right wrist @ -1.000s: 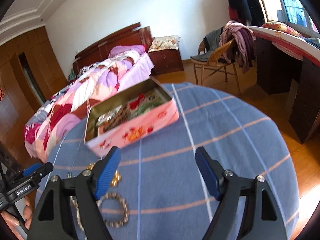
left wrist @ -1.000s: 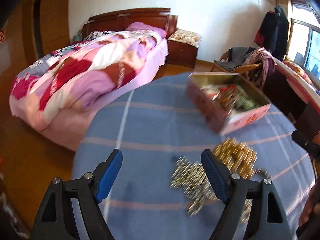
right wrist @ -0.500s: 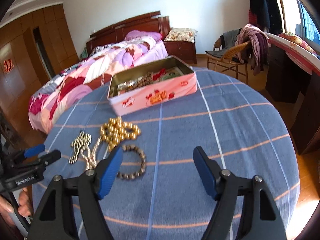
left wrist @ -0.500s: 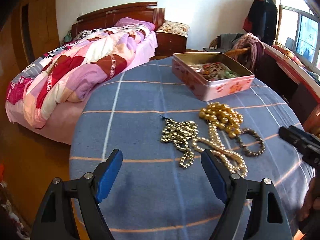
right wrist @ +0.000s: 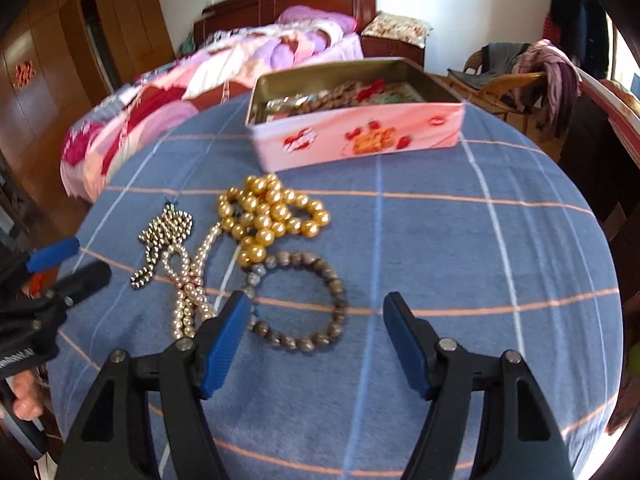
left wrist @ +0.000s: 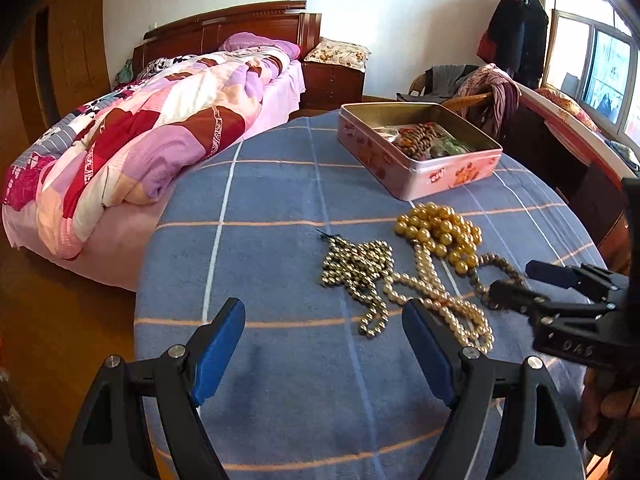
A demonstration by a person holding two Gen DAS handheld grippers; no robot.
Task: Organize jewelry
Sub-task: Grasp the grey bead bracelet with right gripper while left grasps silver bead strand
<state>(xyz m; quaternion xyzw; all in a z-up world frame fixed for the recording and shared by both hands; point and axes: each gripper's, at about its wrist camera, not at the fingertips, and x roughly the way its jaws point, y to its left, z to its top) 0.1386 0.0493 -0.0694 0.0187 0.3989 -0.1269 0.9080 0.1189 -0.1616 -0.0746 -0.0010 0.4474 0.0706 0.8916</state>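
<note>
Right hand-held gripper (right wrist: 316,316) nearer bracelet (right wrist: 304,300) now

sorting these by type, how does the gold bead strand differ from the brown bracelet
The gold strand has shiny, bigger beads bunched in a heap; the brown bracelet has dull, smaller beads laid out in an open ring. The gold strand lies nearer the pink tin, the bracelet nearer the right gripper. Both rest loose on the blue cloth, touching each other.

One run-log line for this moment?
left gripper open, empty | right gripper open over dark beaded bracelet | pink floral tin open
</note>
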